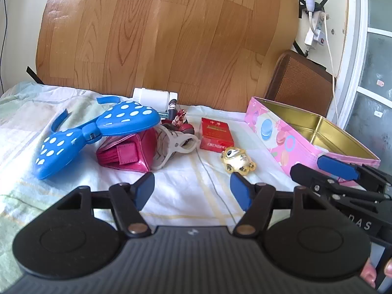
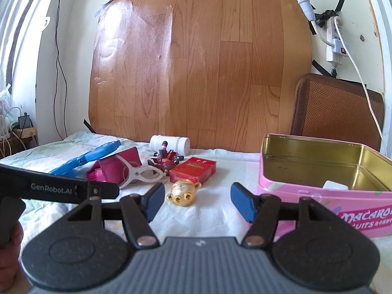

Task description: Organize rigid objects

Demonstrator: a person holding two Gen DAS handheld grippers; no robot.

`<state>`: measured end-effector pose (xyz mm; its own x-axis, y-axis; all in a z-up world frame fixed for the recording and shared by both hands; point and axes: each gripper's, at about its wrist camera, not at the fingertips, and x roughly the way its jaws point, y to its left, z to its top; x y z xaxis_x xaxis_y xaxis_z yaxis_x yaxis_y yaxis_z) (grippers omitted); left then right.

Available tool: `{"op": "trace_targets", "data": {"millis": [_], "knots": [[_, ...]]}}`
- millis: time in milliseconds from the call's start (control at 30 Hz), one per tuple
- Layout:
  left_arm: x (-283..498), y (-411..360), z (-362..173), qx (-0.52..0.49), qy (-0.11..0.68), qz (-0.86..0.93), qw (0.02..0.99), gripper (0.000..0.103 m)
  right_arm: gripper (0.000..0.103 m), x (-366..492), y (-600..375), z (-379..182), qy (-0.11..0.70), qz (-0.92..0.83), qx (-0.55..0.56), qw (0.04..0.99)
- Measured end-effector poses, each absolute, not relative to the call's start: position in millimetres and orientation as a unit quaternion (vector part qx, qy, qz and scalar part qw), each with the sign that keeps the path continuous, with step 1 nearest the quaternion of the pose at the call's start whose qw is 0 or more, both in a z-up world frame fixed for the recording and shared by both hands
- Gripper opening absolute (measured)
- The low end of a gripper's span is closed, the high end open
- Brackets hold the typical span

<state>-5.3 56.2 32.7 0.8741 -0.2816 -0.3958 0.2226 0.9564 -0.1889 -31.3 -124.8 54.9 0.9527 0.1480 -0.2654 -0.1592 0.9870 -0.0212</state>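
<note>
A pile of objects lies on the white cloth: a blue dotted case (image 1: 98, 132), a pink wallet (image 1: 127, 153), a white clip (image 1: 176, 144), a small red figurine (image 1: 180, 122), a white bottle (image 1: 154, 96), a red cigarette box (image 1: 215, 134) and a gold figurine (image 1: 237, 159). A pink tin (image 1: 306, 137) stands open at the right, with a white item inside (image 2: 334, 186). My left gripper (image 1: 193, 191) is open and empty, short of the pile. My right gripper (image 2: 196, 203) is open and empty, just behind the gold figurine (image 2: 183, 192) and beside the tin (image 2: 318, 171).
A wood-pattern board (image 1: 171, 29) stands behind the cloth. A brown woven mat (image 2: 340, 115) leans behind the tin. A power strip with cables (image 2: 335, 39) hangs on the wall at the right. The right gripper shows in the left wrist view (image 1: 343, 174).
</note>
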Motion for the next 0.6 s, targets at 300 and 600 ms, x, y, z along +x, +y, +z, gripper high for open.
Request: {"op": "trace_targets", "data": {"millis": [300,600], "knots": [[-6.9,56.4,33.0,-0.069,0.209,-0.131,0.967,0.070,0.061,-30.3,-120.6,55.4,0.136,0.072,-0.034,0.987],[-10.2,54.8,34.0,-0.063,0.201,-0.134,0.968,0.071,0.061,-29.5,-116.6,54.5,0.138,0.065,-0.044,0.987]]}}
